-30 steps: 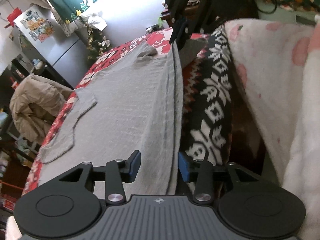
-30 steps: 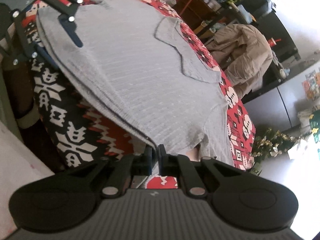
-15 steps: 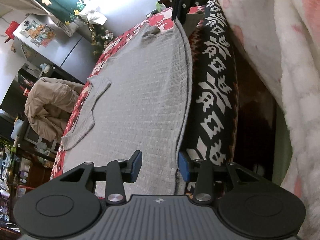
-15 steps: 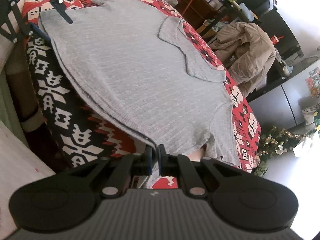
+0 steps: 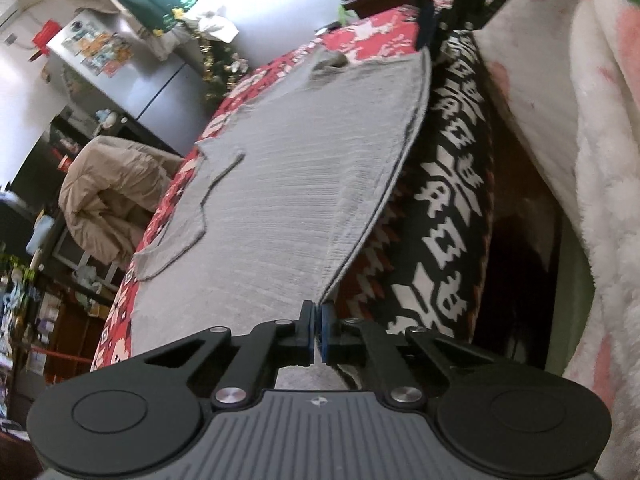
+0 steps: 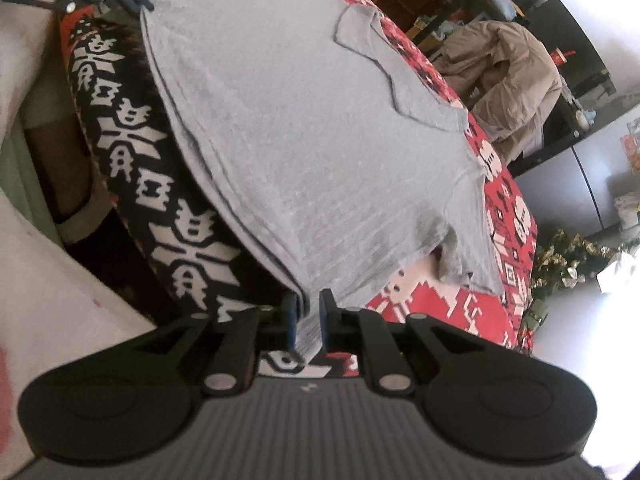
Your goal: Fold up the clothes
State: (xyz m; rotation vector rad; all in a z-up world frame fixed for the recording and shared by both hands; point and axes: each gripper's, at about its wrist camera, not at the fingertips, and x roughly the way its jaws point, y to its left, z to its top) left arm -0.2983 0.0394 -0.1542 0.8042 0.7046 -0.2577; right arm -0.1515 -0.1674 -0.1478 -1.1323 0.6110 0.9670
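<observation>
A grey T-shirt is spread flat on the bench, which is covered by a red, black and white patterned cloth. The near hem corner of the shirt is pinched between the closed pads of the left tool. The opposite hem corner is clamped in the closed right tool, the shirt stretching ahead of both tools.
</observation>
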